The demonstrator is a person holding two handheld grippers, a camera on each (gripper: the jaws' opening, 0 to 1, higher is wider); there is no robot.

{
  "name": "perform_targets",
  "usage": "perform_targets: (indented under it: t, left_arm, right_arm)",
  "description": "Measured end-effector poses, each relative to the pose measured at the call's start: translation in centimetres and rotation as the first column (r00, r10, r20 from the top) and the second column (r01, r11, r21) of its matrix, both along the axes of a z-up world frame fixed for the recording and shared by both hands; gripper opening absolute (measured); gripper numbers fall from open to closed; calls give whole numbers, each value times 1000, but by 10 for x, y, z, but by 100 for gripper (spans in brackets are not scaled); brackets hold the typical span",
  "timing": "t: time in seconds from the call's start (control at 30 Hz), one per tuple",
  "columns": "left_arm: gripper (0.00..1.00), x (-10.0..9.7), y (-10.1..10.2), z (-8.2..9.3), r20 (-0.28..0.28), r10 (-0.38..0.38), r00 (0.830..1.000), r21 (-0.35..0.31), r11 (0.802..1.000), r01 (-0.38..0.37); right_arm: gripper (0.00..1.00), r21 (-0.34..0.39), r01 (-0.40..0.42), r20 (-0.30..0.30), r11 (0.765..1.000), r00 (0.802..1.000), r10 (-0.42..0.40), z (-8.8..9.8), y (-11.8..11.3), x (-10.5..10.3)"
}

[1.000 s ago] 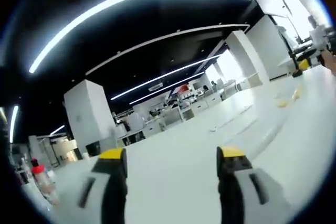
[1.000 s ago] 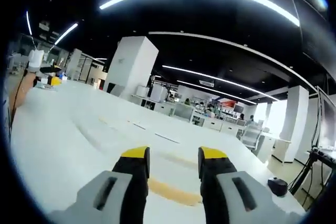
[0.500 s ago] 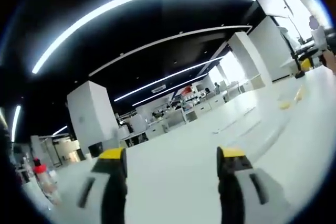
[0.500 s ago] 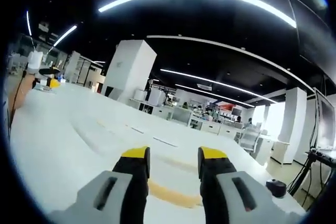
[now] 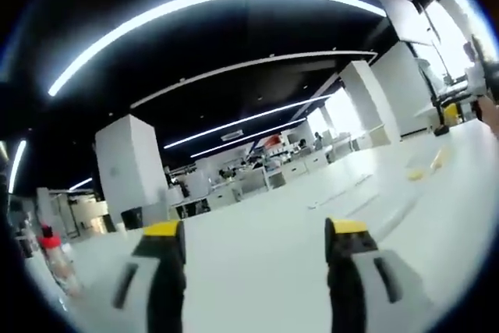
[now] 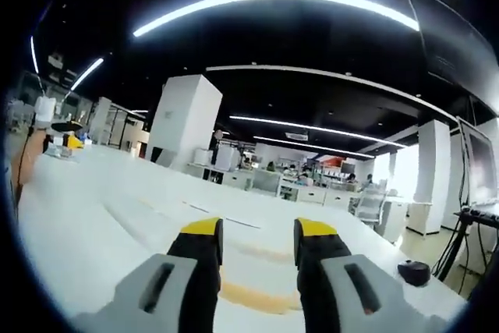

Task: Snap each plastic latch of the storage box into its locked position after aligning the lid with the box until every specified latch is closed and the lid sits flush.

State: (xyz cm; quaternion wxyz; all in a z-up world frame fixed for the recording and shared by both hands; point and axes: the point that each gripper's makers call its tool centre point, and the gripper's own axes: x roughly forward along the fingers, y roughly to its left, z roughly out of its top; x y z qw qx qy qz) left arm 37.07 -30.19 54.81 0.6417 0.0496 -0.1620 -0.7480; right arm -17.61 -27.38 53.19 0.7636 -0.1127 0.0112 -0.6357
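**Nothing latched yet**

Here we hold the left gripper [image 5: 253, 232] wide apart and the right gripper [image 6: 257, 232] narrowly parted, both empty, low over the white table [image 6: 93, 224]. We cannot see the storage box; latching seems unstarted.

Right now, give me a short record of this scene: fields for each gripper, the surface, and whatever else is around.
left gripper: open, holding nothing, over the white table
right gripper: open, holding nothing, above a yellowish mark on the table
storage box: cannot tell where it is
table extras: red-capped bottle at the far left of the left gripper view
surroundings: open office, white pillar, ceiling light strips
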Motion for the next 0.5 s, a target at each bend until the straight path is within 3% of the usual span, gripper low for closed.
perform_targets:
  t: [0.17,0.33,0.5]
  left_arm:
    - [73,-5,9,4,-38,-51,998,10,999,51]
    - [73,-12,7,20,-46,-88,995,11,996,88]
    - [72,-34,0,36,-16,-150,989,12,989,150]
  right_arm:
    - [37,-32,-5,48,999,999,6,13,7,-8]
    - [37,-75,-8,68,997,998,13,32,15,-14]
    - [37,-80,-7,21,997,1000,8,41,19,-21]
